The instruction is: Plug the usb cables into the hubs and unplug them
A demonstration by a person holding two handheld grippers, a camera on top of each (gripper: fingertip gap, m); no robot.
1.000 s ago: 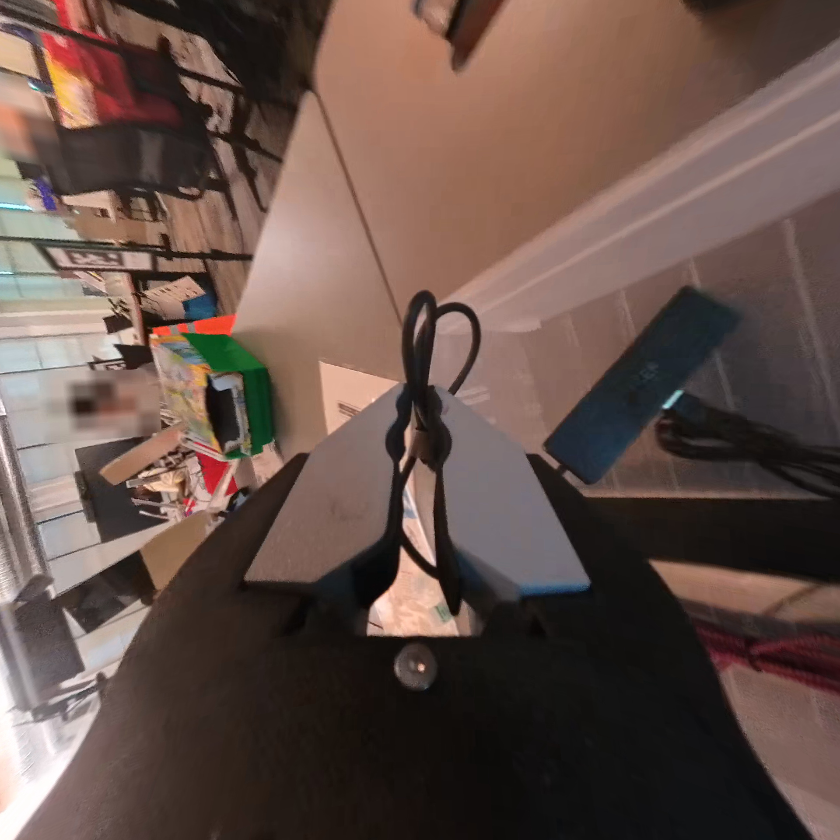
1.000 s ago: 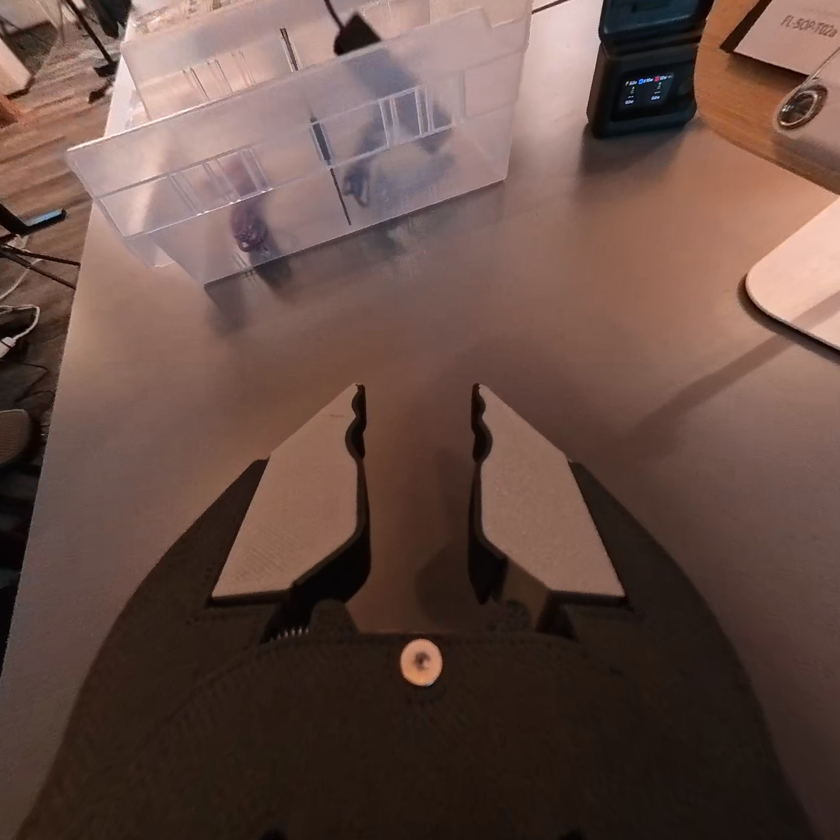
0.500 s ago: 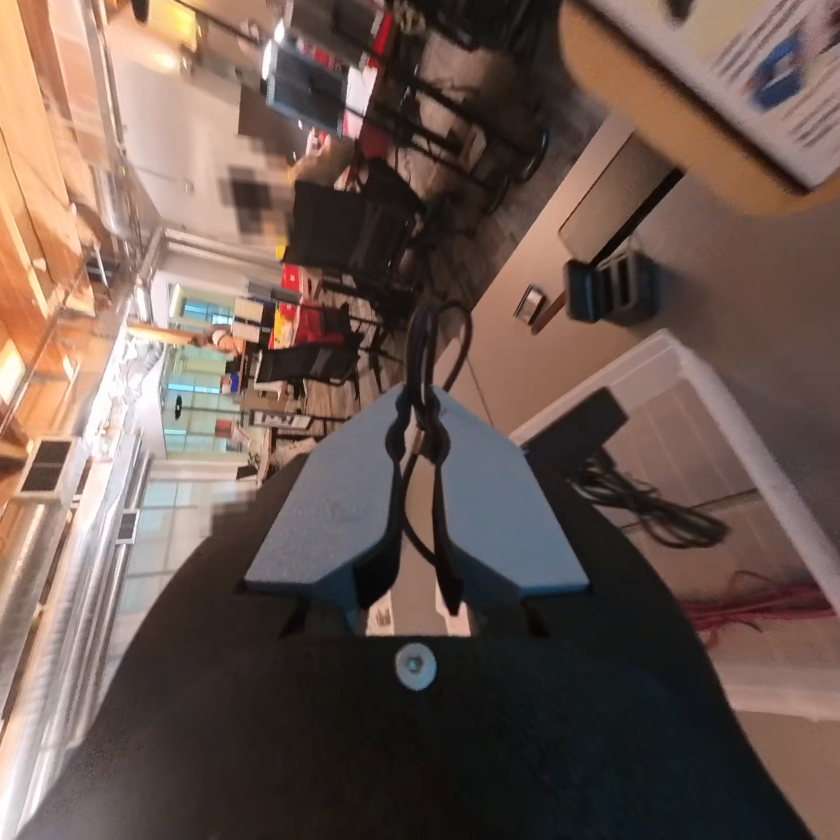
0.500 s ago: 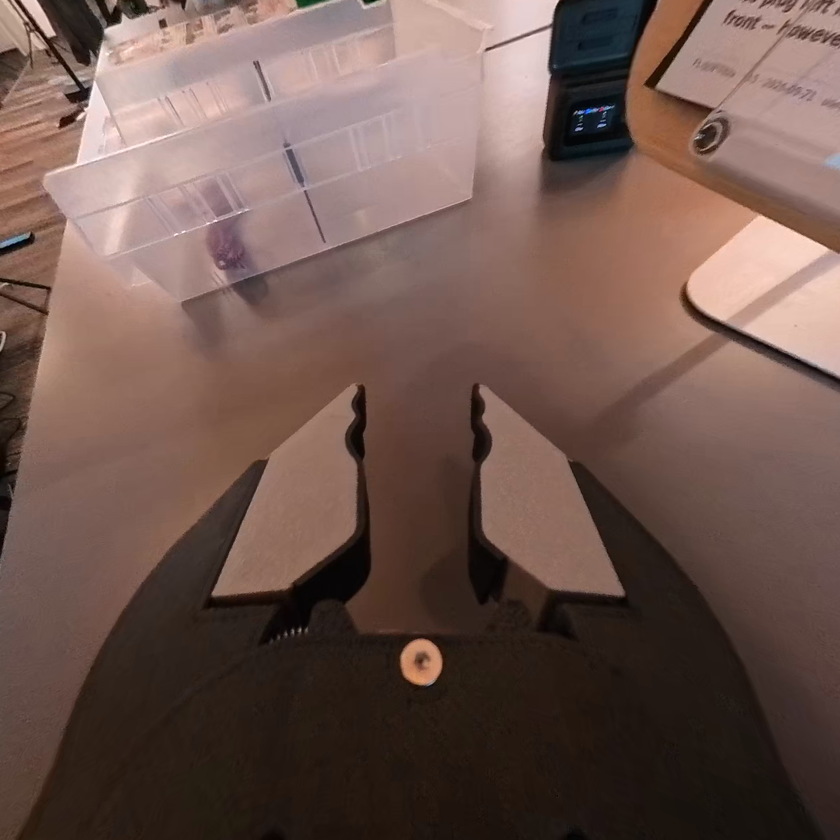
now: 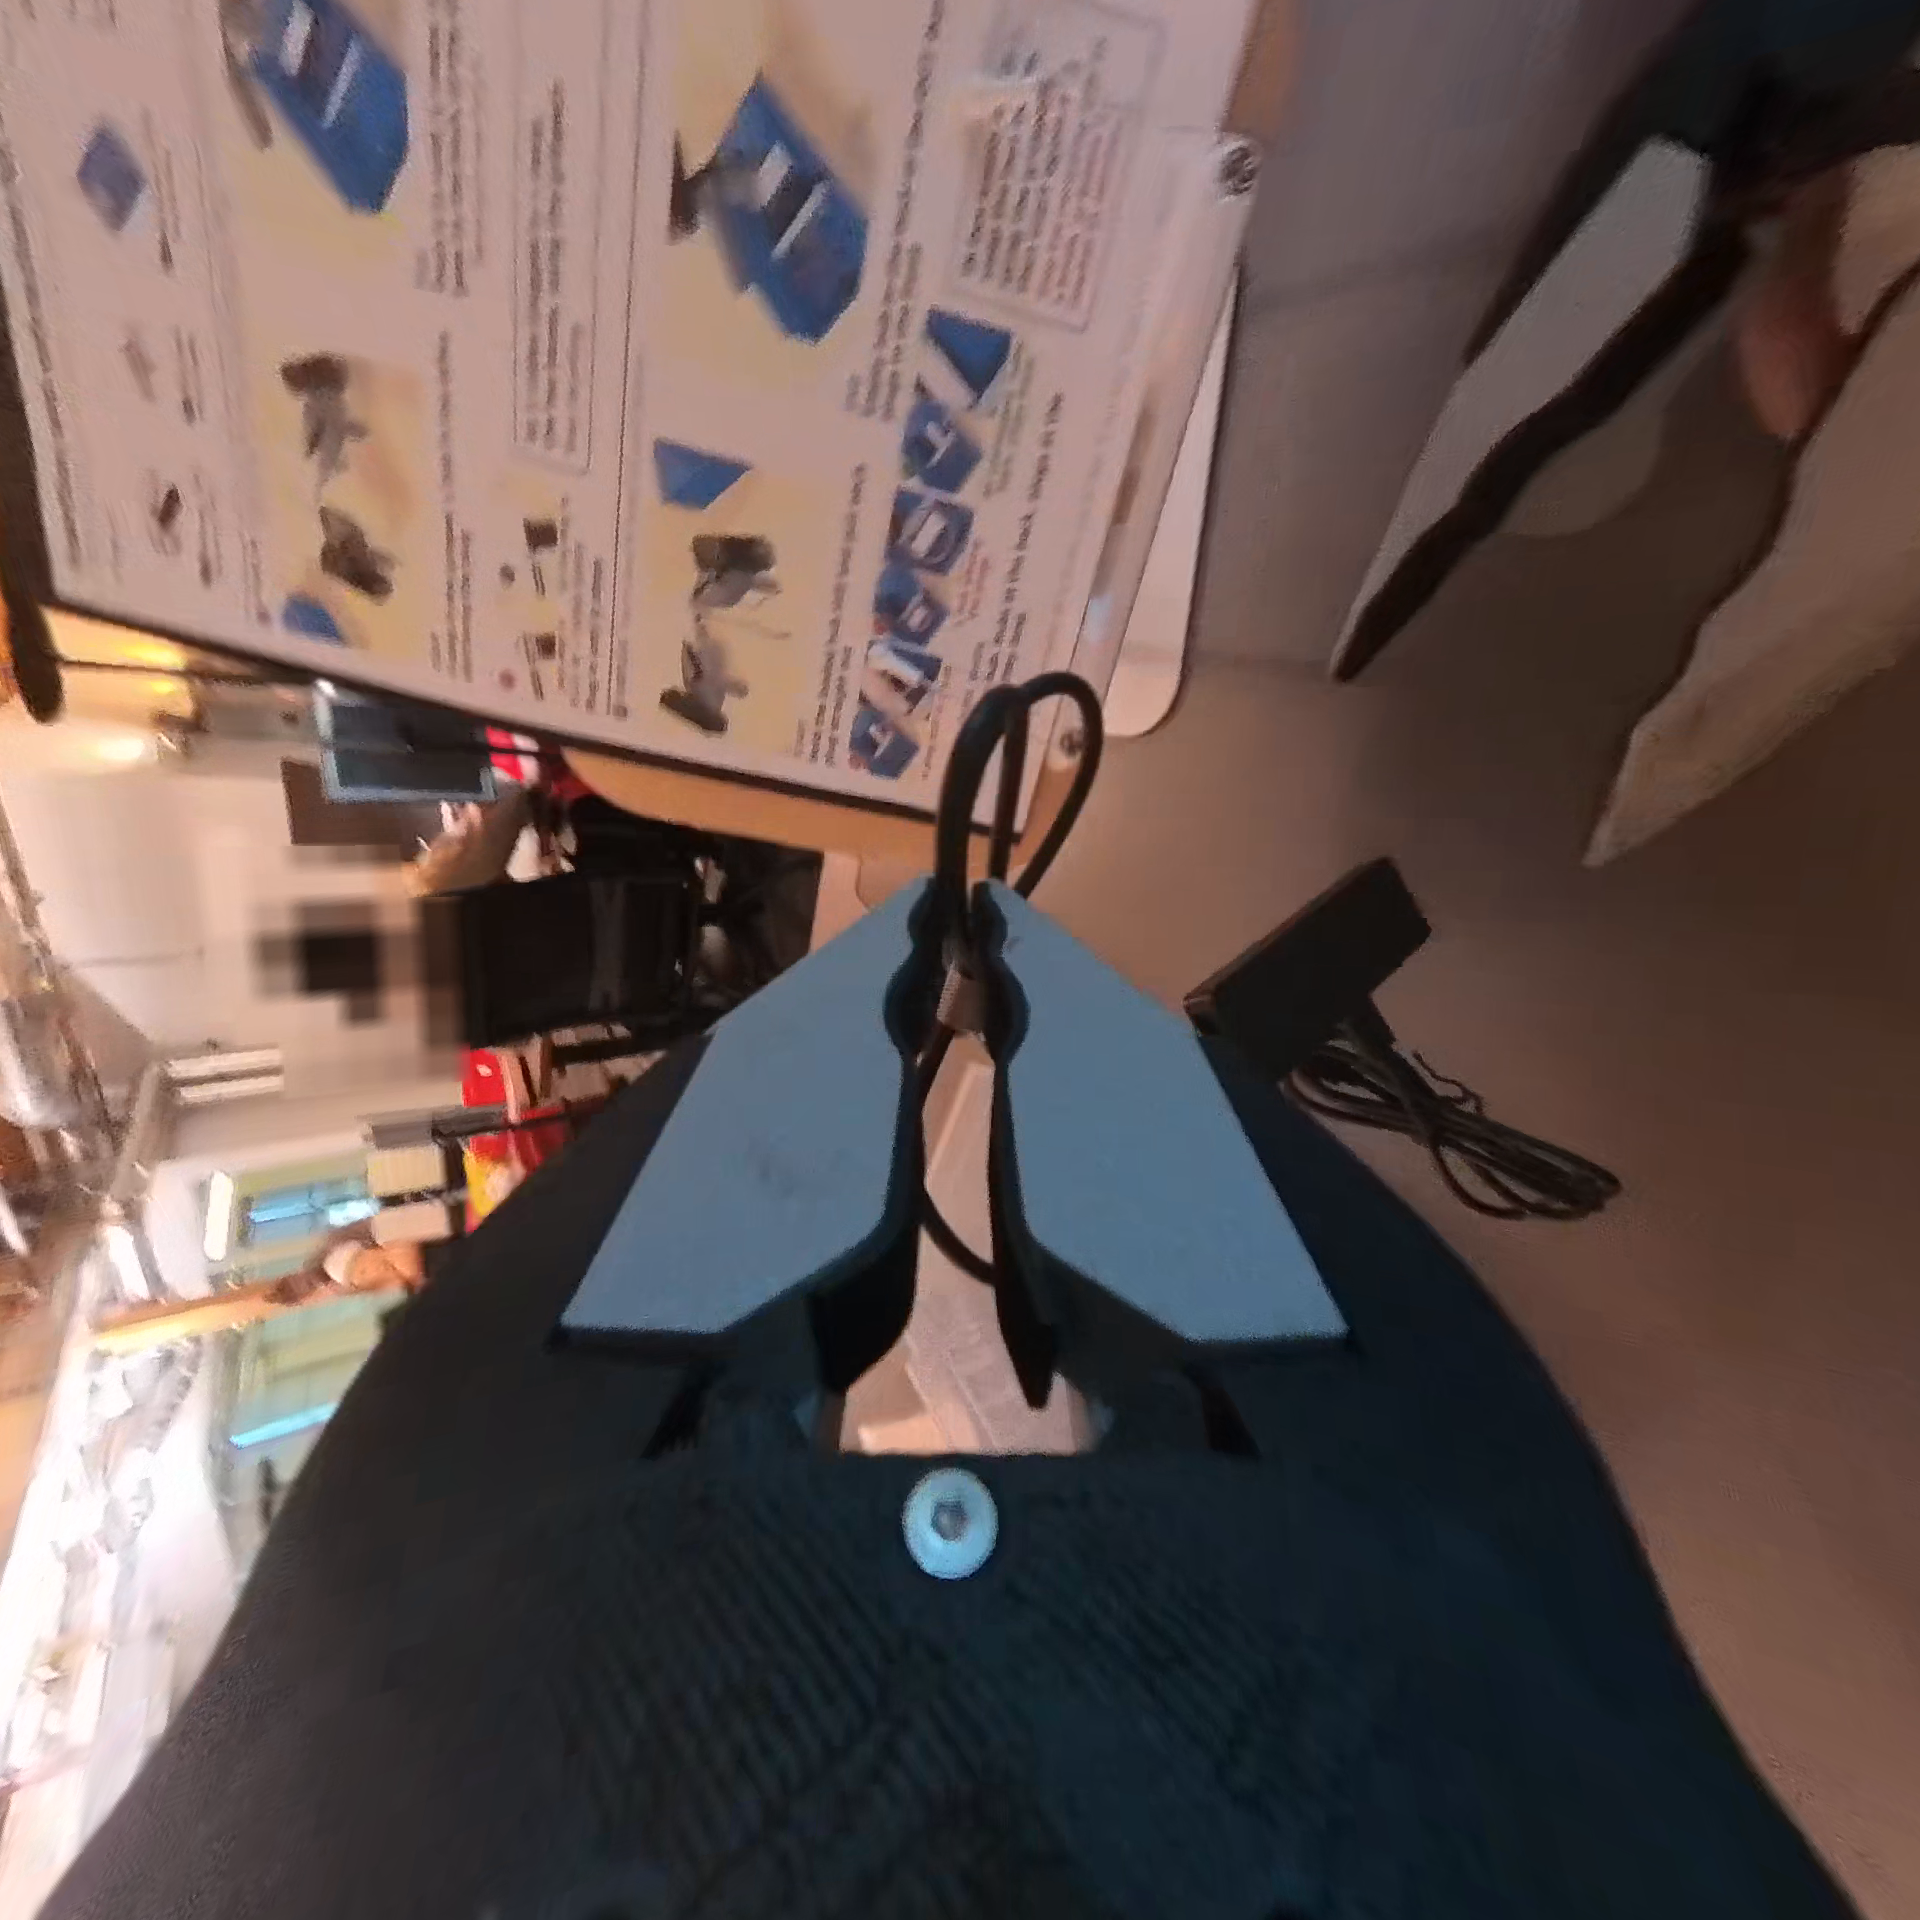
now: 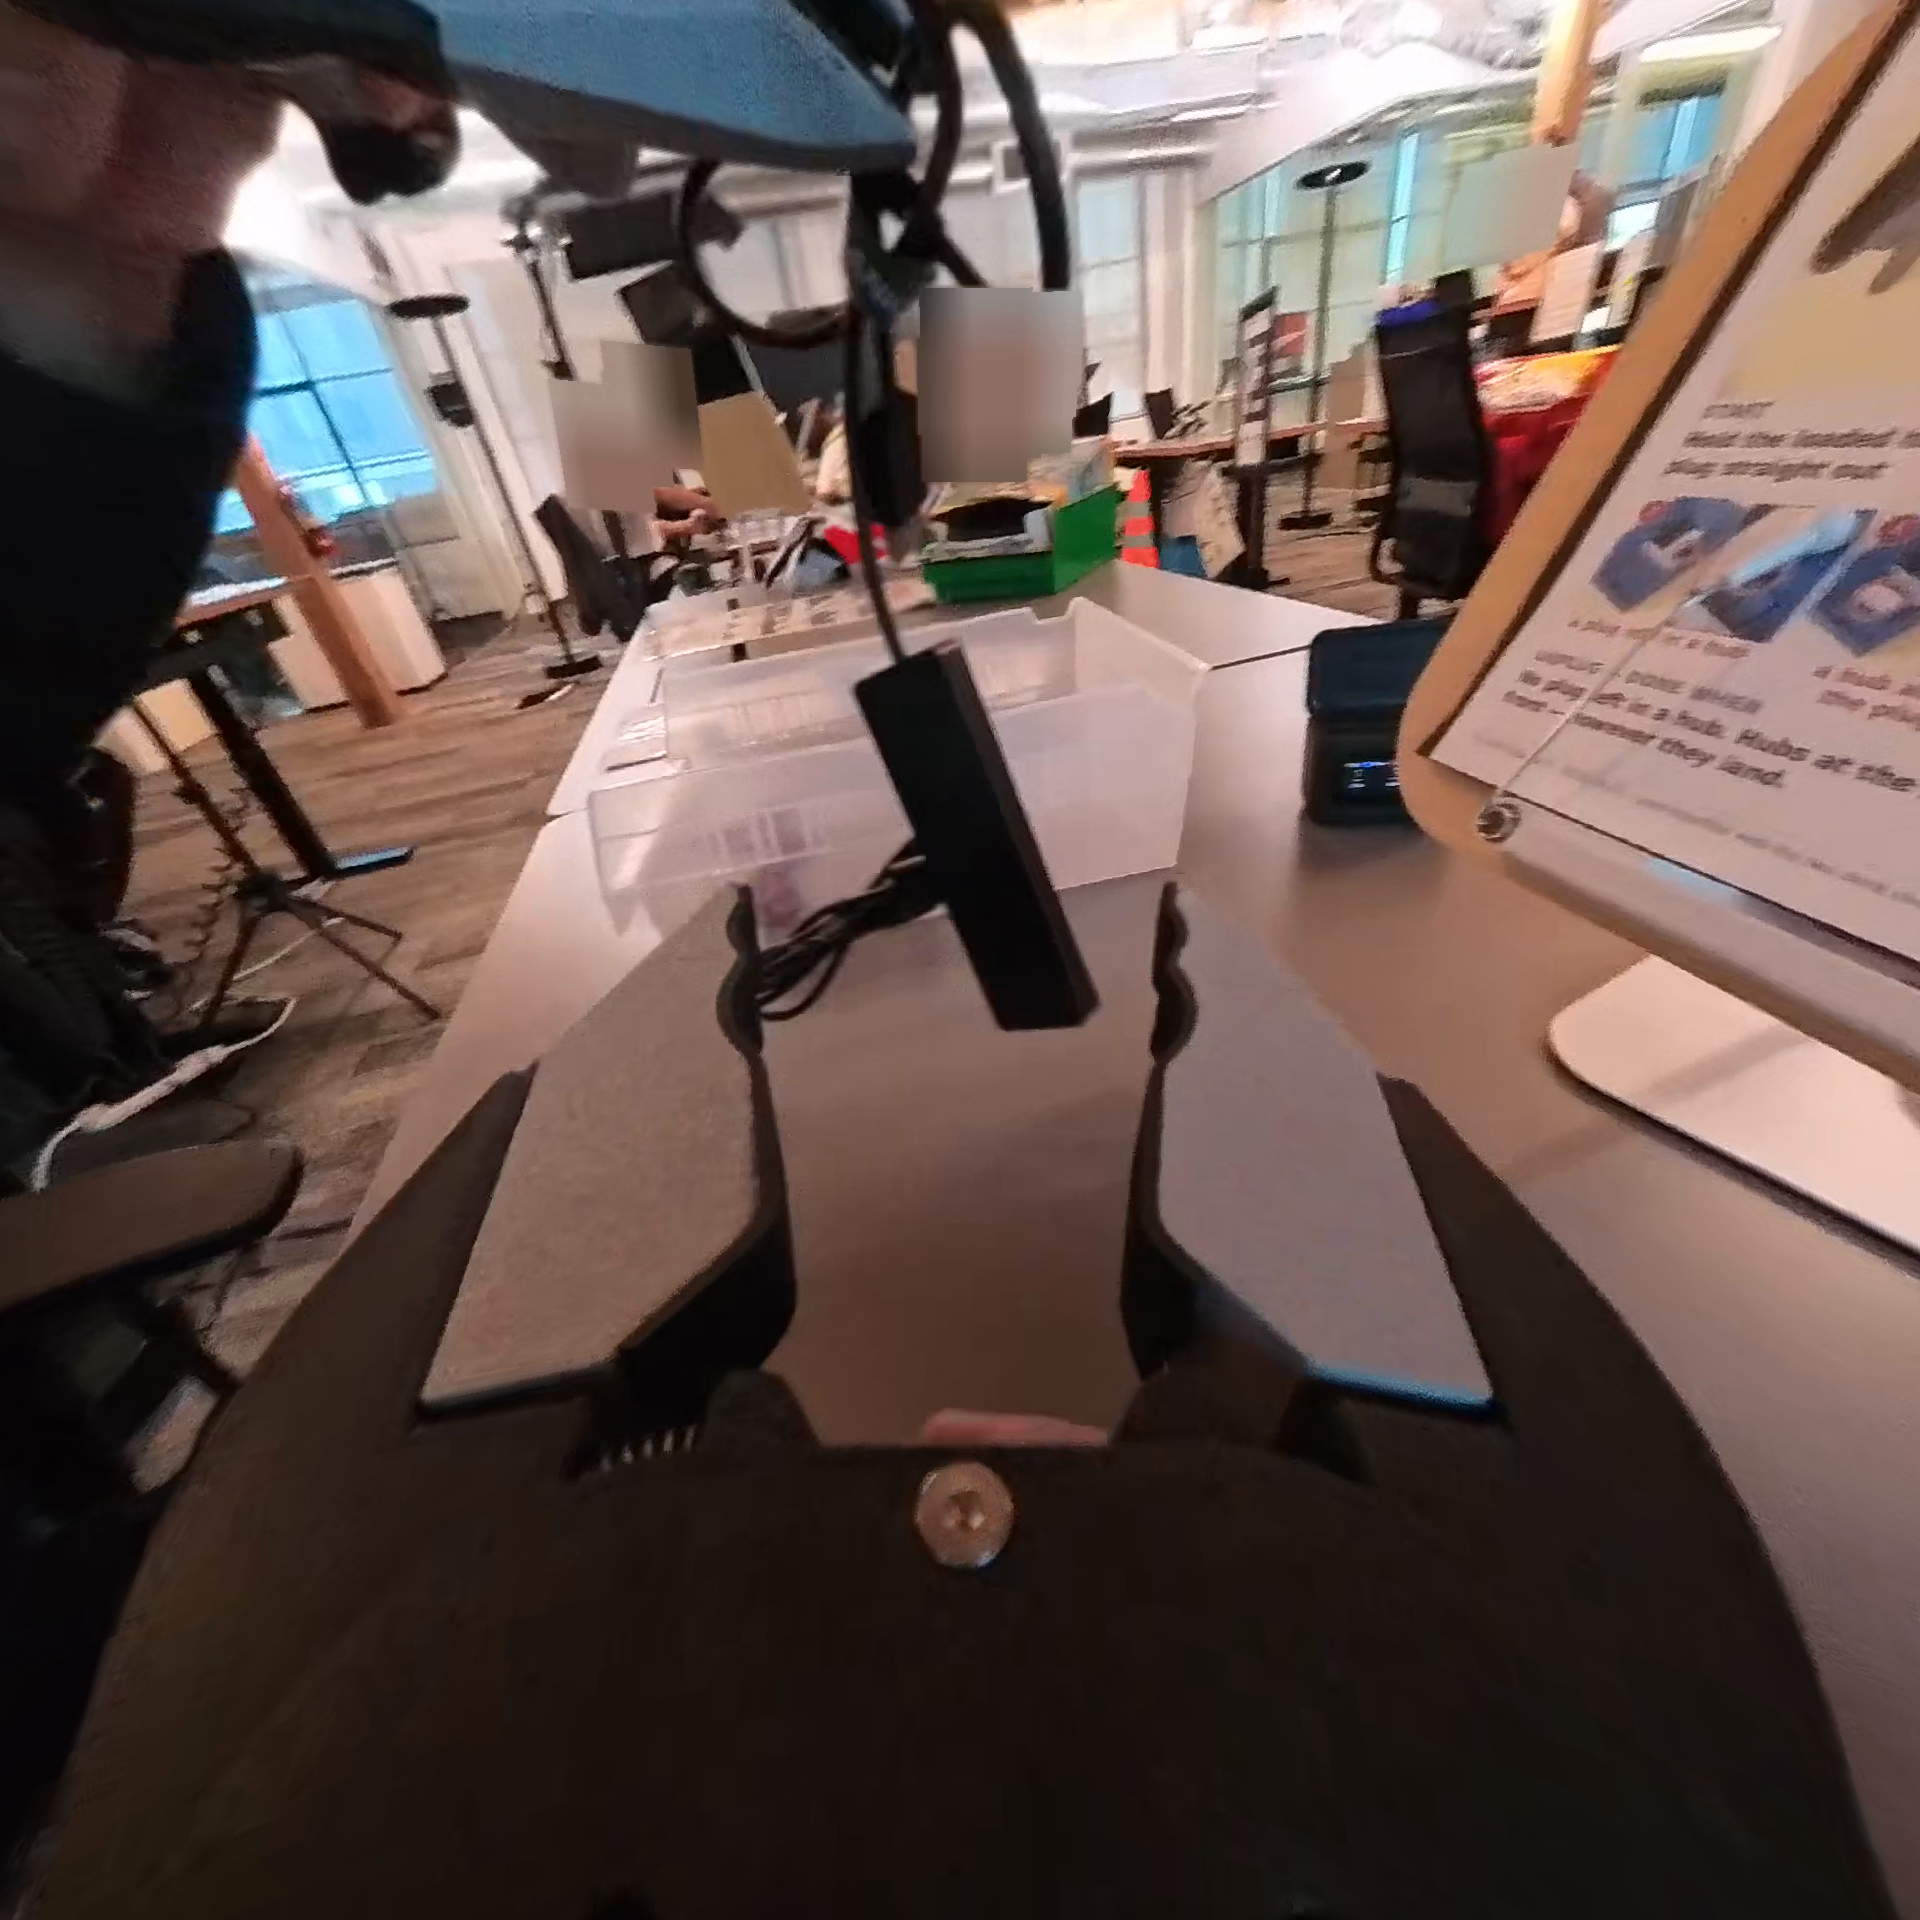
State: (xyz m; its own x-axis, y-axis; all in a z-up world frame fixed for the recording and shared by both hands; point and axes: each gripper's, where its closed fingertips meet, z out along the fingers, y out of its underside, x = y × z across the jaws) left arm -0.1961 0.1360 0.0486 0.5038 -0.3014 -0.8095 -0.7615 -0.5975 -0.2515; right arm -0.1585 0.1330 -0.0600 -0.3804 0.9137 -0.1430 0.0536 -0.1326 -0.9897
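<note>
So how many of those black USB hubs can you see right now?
1. The black hub dangles over the table by its cord, pinched in the left fingers; more may hide in the clear bin.

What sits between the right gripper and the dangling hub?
Nothing visible. The hub hangs by its cable from the left gripper, just ahead of the open right gripper, above the table.

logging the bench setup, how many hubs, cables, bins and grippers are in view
black hub: 1
black cables: 2, a looped cable and a bundled cable
clear bin: 1
grippers: 2, left gripper and right gripper
total: 6
</note>
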